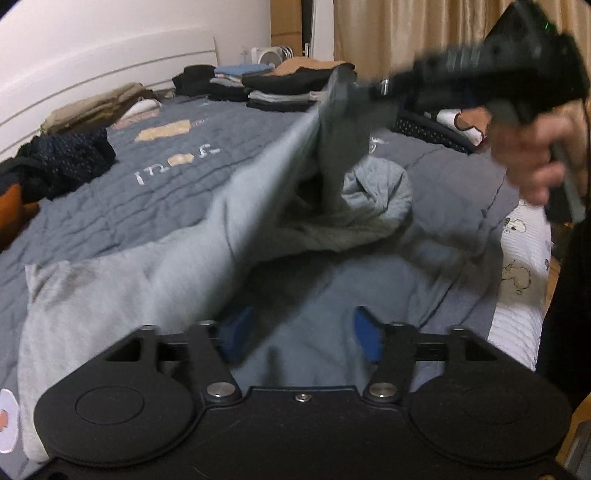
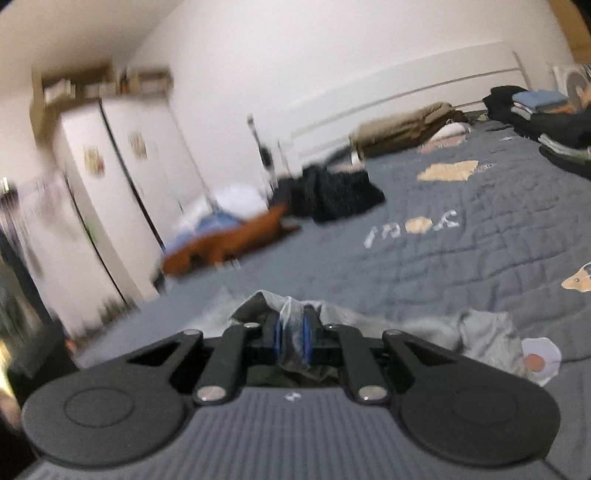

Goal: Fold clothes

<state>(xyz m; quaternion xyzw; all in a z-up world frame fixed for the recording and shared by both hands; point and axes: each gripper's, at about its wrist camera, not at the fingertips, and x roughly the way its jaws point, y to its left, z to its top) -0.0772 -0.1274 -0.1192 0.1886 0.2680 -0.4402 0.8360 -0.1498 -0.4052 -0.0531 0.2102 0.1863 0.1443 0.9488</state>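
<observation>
Left wrist view: the left gripper (image 1: pixel 300 334) hangs low over the bed, its blue pads (image 1: pixel 365 334) spread wide with nothing between them. Beneath and ahead lies the grey sweatshirt (image 1: pixel 110 295), body spread on the grey quilt (image 1: pixel 147 192), hood bunched further up. One sleeve (image 1: pixel 266 177) is pulled up taut off the bed toward the right gripper (image 1: pixel 354 85), which enters from the upper right, held by a hand (image 1: pixel 535 155). The sleeve end reaches the right gripper's tip; motion blur hides the grip itself here. Stacks of folded clothes (image 1: pixel 280 88) sit at the far side of the bed, near a curtain (image 1: pixel 406 33). A dark loose pile (image 1: pixel 70 155) lies at the left edge.

Right wrist view: this one shows what the other blurs. The right gripper (image 2: pixel 291 332) has its blue pads (image 2: pixel 306 332) drawn narrow, pinching a fold of the sleeve (image 2: pixel 291 321) between them. More of the grey sweatshirt (image 2: pixel 487 339) trails right of the fingers onto the quilt (image 2: pixel 461 266). Only here: a white wardrobe (image 2: pixel 118 192) at left, heavily smeared, and an orange-brown garment (image 2: pixel 229 243) at the bed's edge. The dark pile (image 2: pixel 332 195) and folded stacks (image 2: pixel 554 122) appear again. The left gripper is outside this frame.
</observation>
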